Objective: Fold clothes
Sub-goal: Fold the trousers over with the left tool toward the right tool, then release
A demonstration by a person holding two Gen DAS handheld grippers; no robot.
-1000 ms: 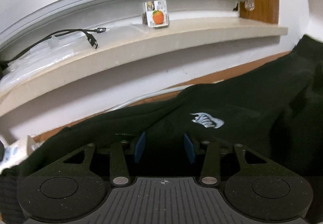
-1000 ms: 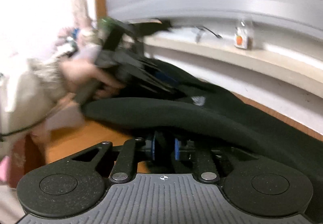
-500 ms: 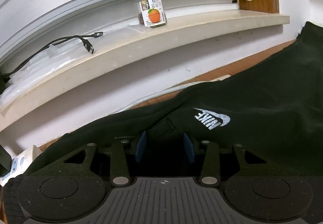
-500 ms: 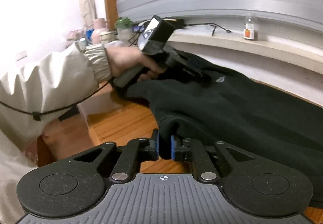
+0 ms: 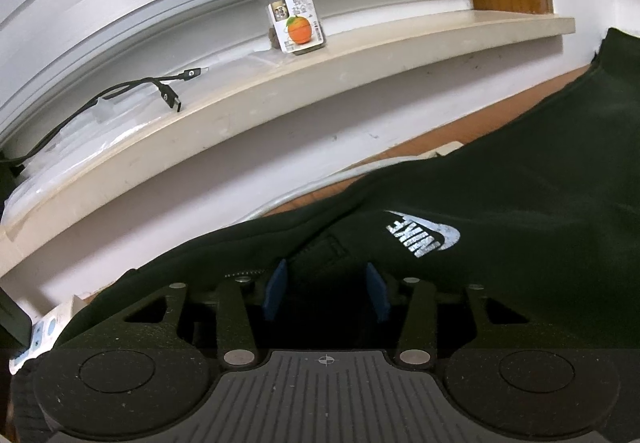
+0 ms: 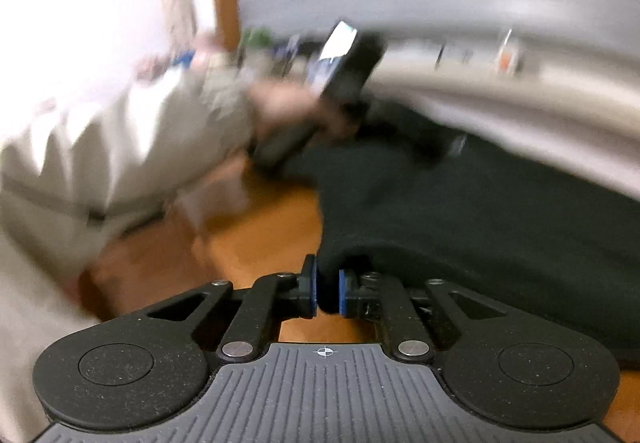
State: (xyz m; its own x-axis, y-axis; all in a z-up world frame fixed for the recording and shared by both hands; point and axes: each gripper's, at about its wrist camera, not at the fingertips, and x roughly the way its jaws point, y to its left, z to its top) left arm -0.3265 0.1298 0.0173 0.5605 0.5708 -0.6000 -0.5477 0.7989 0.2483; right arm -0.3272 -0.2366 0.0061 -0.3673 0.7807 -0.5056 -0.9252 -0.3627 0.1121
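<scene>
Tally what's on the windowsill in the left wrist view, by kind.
Clear jar with an orange on its label: 1
Black cable with two plug ends: 1
Clear plastic sheet under the cable: 1
Total: 3

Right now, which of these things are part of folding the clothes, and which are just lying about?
Part of the job:
- black sweatshirt with white logo
- left gripper
- right gripper, pinching the black sweatshirt's edge

Lying about:
- clear plastic jar with orange-fruit label
- black charging cable
- beige window sill
</scene>
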